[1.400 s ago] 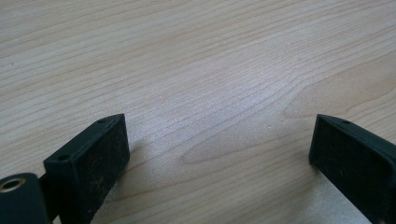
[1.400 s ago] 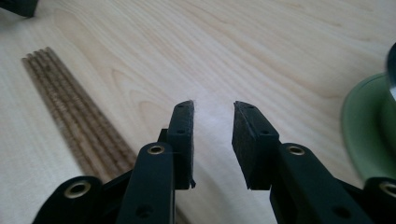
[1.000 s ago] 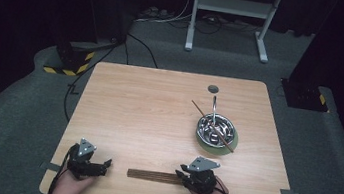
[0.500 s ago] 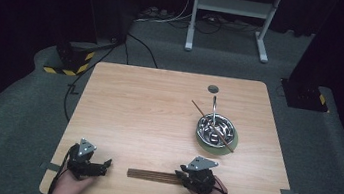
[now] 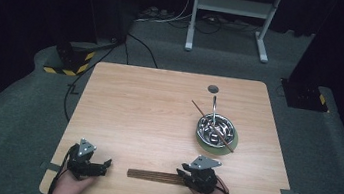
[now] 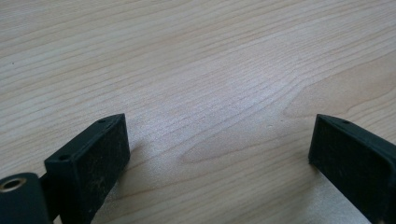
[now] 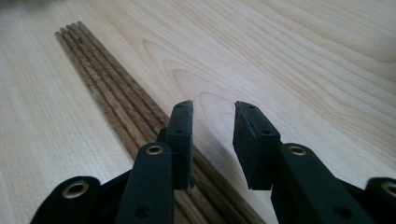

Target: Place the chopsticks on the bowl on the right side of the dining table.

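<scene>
A bundle of dark brown chopsticks [image 5: 154, 176] lies flat along the table's front edge. My right gripper [image 5: 184, 173] rests at the bundle's right end and points left. In the right gripper view its jaws [image 7: 212, 116] stand a little apart with bare wood between them. The chopsticks [image 7: 107, 88] run under and past the left jaw, outside the gap. My left gripper [image 5: 106, 165] lies near the front left corner, pointing right. Its jaws [image 6: 219, 140] are wide apart over bare table.
A steel bowl [image 5: 203, 123] sits on a green saucer [image 5: 231, 144] at the right middle of the table. A single chopstick [image 5: 202, 111] and a metal utensil handle [image 5: 214, 105] stick out of it. A round hole [image 5: 213, 89] lies near the far edge.
</scene>
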Demonstrator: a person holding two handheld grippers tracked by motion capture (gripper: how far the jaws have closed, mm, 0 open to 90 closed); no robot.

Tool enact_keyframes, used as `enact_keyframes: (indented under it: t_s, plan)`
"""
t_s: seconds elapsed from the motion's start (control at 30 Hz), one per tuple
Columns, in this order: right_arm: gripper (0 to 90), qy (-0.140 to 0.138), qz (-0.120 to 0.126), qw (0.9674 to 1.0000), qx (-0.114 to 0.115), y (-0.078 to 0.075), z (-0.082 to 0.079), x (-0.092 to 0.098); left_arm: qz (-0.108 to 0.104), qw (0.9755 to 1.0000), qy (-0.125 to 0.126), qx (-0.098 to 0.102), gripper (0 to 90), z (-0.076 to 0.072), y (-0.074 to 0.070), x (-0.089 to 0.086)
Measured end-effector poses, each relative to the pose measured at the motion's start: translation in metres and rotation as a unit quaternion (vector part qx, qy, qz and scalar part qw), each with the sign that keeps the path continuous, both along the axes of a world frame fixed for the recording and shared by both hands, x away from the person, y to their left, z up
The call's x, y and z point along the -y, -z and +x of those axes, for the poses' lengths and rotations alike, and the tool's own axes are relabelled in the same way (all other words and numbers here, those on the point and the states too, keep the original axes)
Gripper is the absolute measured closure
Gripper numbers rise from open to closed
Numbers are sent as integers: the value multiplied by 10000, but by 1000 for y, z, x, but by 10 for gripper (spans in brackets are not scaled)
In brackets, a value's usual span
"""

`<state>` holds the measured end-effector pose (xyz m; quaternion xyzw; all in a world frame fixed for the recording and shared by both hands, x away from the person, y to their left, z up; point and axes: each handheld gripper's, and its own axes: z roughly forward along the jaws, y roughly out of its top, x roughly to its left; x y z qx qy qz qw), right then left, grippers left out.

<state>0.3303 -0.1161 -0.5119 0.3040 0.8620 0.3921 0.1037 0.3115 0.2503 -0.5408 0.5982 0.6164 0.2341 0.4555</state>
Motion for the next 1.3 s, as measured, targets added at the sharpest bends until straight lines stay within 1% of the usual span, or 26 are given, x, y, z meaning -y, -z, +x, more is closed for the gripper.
enact_keyframes:
  t_s: [0.1,0.13,0.17,0.3,0.4,0.43,0.47,0.53,0.57,0.63,0.67,0.73,0.77,0.83,0.87,0.9,0.93,0.97,1.0,1.07,1.17,1.2,1.23,1.27,1.3]
  plan:
    - [678,-116,-74,9999,18,2,-1,-3,-18,10000,-16,8,52,0,0,0]
    - [678,-109,-92,9999,-9,3,-2,-5,-18,10000,-19,13,53,0,0,0]
    - [678,-140,-105,9998,12,3,-1,-5,-26,10000,-18,18,53,0,0,0]
    - [678,-87,-98,9999,-43,4,0,-4,-26,10000,-18,19,52,0,0,0]
    - [680,34,-155,9999,32,5,3,-3,-28,10000,-19,20,52,0,0,0]
    - [680,114,-186,9998,11,5,3,-2,-28,10000,-20,20,52,0,0,0]
    - [680,168,-257,9995,48,7,5,-1,-29,10000,-24,15,52,0,0,0]
    - [681,276,-239,9993,47,8,8,2,-23,10000,-21,11,53,0,0,0]
    - [682,383,-243,9990,11,7,10,5,-36,10000,-31,19,53,0,0,1]
    - [689,475,-242,9986,50,7,13,9,-10,10000,-7,11,53,0,0,0]
    - [693,542,-195,9983,59,8,15,12,-22,10000,-25,14,53,0,0,0]
    - [706,605,-193,9980,54,8,17,15,-49,10000,-42,39,53,0,0,1]
    - [713,638,-237,9977,64,8,18,17,-42,10000,-42,43,53,0,0,1]
    - [732,647,-228,9976,65,8,19,20,-39,10000,-40,43,54,0,0,1]
    - [740,684,-205,9974,114,9,20,21,-38,10000,-40,41,54,0,0,1]
    - [752,654,-234,9976,60,8,21,23,-32,10000,-38,36,54,0,0,1]
    - [772,652,-222,9975,150,9,21,24,-49,10000,-59,37,54,0,0,1]
    - [789,603,-278,9977,120,8,22,25,-49,10000,-67,43,54,0,0,1]
    - [802,588,-304,9977,143,7,22,26,-50,10000,-69,43,54,0,0,1]
    - [815,600,-297,9976,173,8,22,27,-36,10000,-54,33,54,0,0,1]
    - [816,575,-278,9978,166,8,24,29,-30,10000,-37,32,54,0,0,0]
    - [814,629,-238,9976,185,9,24,28,-34,10000,-40,34,54,0,0,0]
    - [800,593,-247,9979,128,8,25,30,-33,10000,-39,34,54,0,0,0]
    - [787,650,-194,9976,146,9,26,29,-18,10000,-29,23,54,0,0,0]
    - [784,592,-201,9980,77,8,26,30,-30,10000,-31,32,54,0,0,0]
